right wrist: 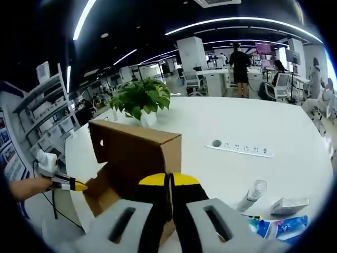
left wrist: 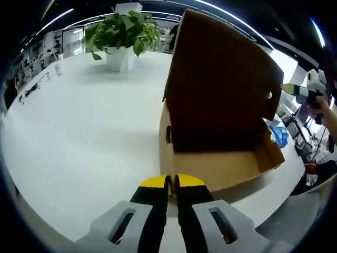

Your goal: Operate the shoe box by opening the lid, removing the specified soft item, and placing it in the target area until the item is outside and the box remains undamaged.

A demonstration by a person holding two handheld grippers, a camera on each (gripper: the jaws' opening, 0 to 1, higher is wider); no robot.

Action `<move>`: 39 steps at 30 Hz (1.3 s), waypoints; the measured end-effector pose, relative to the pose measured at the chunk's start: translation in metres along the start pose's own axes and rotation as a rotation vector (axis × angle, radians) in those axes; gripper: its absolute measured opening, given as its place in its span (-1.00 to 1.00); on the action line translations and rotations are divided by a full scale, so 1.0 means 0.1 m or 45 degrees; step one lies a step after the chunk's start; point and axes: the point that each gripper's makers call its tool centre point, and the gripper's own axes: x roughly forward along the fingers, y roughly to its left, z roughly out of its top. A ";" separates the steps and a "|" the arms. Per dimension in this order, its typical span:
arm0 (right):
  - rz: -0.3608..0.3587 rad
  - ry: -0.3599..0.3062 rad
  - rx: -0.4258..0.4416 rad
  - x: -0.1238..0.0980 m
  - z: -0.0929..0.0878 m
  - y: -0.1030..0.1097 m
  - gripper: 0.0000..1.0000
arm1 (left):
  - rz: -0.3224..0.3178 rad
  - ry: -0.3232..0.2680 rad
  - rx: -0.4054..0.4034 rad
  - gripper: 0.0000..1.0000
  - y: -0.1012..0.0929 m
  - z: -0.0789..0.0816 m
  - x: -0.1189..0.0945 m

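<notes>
The brown cardboard shoe box (left wrist: 221, 153) stands open, its raised lid (left wrist: 221, 79) walling off the far side while the top stays accessible. The white table (left wrist: 79, 137) lies bare beside it up to a potted green plant (left wrist: 122, 34). A white power strip (right wrist: 239, 147), clear bottle (right wrist: 251, 194) and blue packets (right wrist: 279, 227) crowd the other side.

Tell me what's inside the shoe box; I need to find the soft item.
In the left gripper view the shoe box stands open, lid raised. Only bare cardboard walls show; the front wall hides the floor, so no soft item can be confirmed.

No readable text, label, brand, number or sign on anything.
</notes>
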 end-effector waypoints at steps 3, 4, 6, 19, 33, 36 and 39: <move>0.002 -0.007 0.004 -0.03 -0.02 0.01 -0.99 | -0.001 -0.001 0.004 -0.95 0.00 0.00 0.00; 0.003 -0.008 0.004 -0.04 -0.03 0.02 -0.99 | -0.002 -0.002 0.005 -0.95 0.00 0.00 0.00; 0.002 -0.012 0.005 -0.06 -0.04 0.05 -0.98 | -0.006 -0.008 0.014 -0.95 0.00 0.00 0.00; -0.007 -0.016 -0.009 -0.17 -0.22 0.13 -0.98 | -0.005 -0.012 0.082 -0.85 0.01 0.03 -0.01; -0.005 -0.013 -0.024 -0.25 -0.38 0.20 -0.97 | -0.012 -0.187 0.140 -0.76 -0.02 0.49 -0.20; -0.004 -0.010 -0.027 -0.26 -0.41 0.22 -0.97 | -0.018 -0.201 0.170 -0.74 -0.05 0.55 -0.22; -0.003 -0.006 -0.033 -0.29 -0.45 0.24 -0.97 | -0.027 -0.217 0.200 -0.72 -0.08 0.62 -0.25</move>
